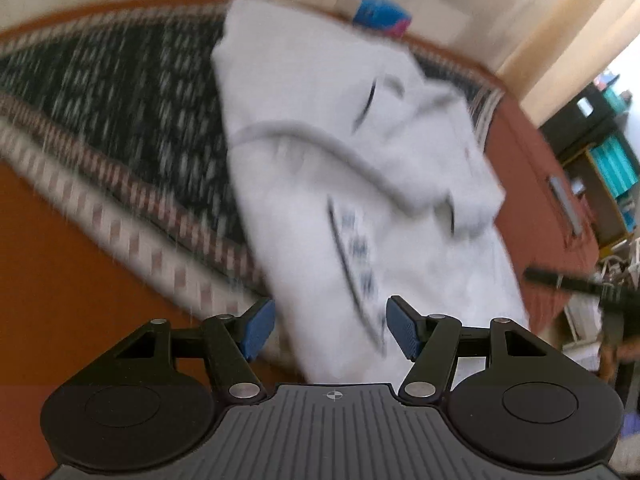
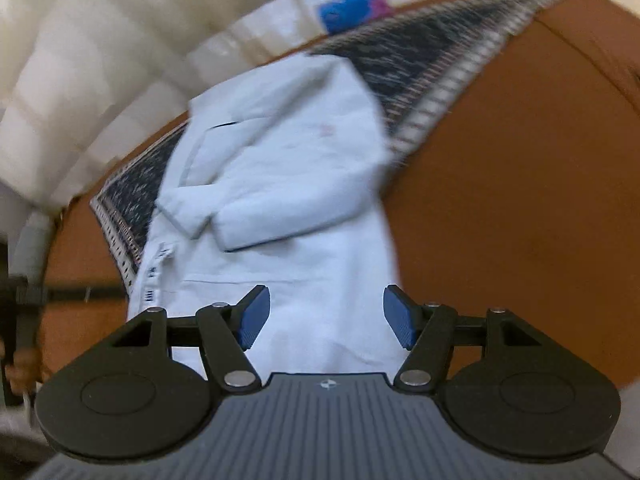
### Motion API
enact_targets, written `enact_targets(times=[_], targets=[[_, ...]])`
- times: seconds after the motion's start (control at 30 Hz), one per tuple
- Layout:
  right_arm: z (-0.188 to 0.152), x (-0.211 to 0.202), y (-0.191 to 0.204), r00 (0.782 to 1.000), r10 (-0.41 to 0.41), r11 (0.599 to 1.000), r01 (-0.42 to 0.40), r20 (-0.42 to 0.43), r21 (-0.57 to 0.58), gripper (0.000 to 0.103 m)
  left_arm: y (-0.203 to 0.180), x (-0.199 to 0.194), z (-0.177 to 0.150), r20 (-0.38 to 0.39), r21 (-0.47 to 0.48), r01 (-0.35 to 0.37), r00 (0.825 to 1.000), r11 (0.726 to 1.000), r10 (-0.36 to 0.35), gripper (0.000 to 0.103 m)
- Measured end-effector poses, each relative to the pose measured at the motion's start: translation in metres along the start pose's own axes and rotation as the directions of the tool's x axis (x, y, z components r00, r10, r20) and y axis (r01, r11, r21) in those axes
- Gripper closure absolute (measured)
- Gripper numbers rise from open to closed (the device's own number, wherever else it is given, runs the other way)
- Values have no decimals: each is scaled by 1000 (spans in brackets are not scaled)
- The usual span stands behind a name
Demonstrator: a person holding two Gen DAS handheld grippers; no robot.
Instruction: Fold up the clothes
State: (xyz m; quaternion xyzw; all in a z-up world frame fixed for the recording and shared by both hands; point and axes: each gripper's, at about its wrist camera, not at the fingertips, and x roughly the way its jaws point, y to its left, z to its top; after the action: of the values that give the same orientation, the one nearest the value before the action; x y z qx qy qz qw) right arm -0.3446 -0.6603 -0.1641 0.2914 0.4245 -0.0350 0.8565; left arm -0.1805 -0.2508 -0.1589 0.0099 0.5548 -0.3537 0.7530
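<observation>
A white garment [image 1: 340, 152] lies partly folded on an orange table, its far part over a dark patterned cloth [image 1: 120, 92]. A sleeve is folded across its middle. My left gripper [image 1: 330, 330] is open and empty, just above the garment's near end. In the right wrist view the same garment [image 2: 288, 184] shows with its sleeve folded over. My right gripper [image 2: 326, 316] is open and empty above the garment's near edge. Both views are blurred by motion.
A blue and pink box [image 1: 380, 12] stands at the far table edge, also in the right wrist view [image 2: 352, 8]. The other gripper's black handle [image 1: 580, 288] shows at the right, and at the left in the right wrist view [image 2: 24, 292]. Bare orange table [image 2: 520, 200] lies right of the garment.
</observation>
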Motion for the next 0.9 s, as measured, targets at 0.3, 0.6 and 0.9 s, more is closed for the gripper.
enact_targets(times=[0.3, 0.6, 0.9], targets=[[-16, 19, -41, 956, 220, 967, -187, -196, 175, 33, 10, 17, -33, -29, -166, 120, 991, 979, -127, 27], [-35, 11, -51, 959, 240, 938, -190, -148, 289, 34, 15, 29, -45, -58, -182, 197, 976, 963, -210, 25], [-44, 11, -45, 959, 273, 895, -225, -73, 386, 33, 28, 21, -46, -24, -210, 278, 957, 937, -289, 33]])
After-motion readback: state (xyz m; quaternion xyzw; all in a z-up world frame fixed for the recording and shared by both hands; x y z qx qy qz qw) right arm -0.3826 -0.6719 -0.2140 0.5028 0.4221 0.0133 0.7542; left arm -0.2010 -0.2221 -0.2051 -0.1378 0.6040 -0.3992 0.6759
